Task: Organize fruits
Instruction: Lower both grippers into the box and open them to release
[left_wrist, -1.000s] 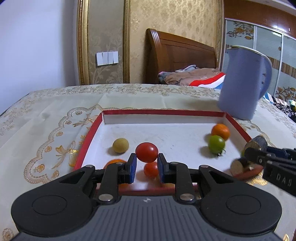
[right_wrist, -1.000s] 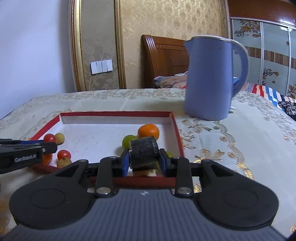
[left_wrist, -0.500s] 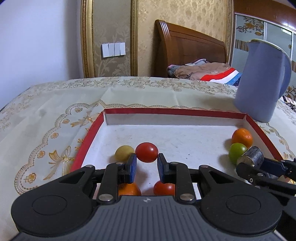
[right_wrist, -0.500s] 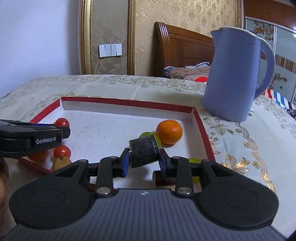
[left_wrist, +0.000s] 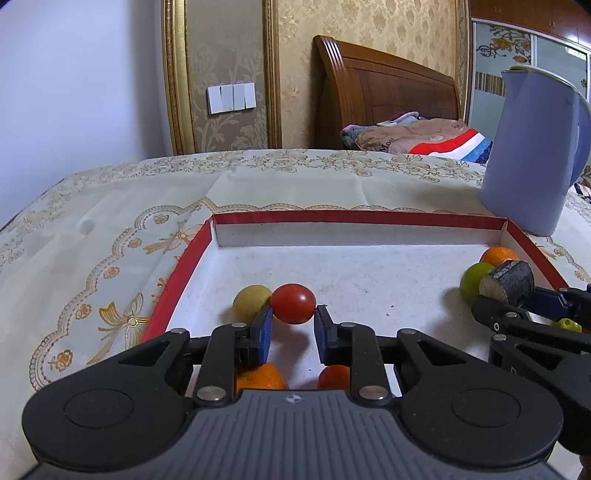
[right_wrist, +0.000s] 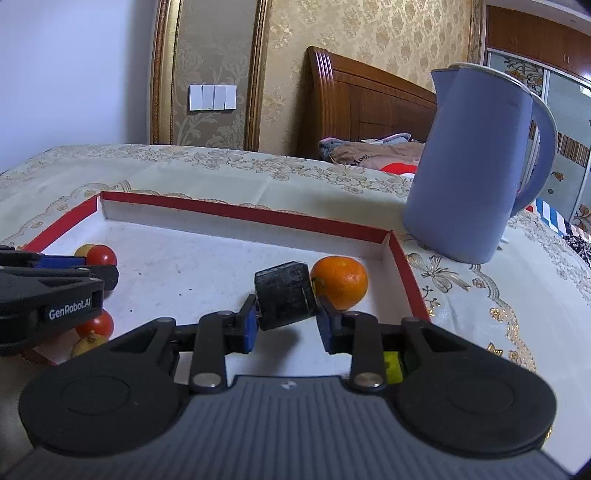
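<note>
Both grippers loaded over the red-rimmed tray (left_wrist: 177, 273), placing step in hand.

Left gripper (left_wrist: 293, 325) clenched on a red tomato (left_wrist: 293, 303), held just above the tray floor beside a yellow fruit (left_wrist: 249, 302); an orange (left_wrist: 261, 376) and a second tomato (left_wrist: 334, 376) below, near the front wall. Right gripper (right_wrist: 286, 319) clenched on a dark chunk (right_wrist: 285, 295), pale at its cut end, tilted in the pads, close to another orange (right_wrist: 340, 282) at the tray's right side, with a green fruit (left_wrist: 472, 282) next to it. Probably sorting by kind: reds to the left, the rest to the right. Next: lower each load to bare floor, clear of neighbours, then ease the pads apart slowly, since round fruit may well roll. Blue jug (right_wrist: 476, 166) beyond the tray, well clear.
</note>
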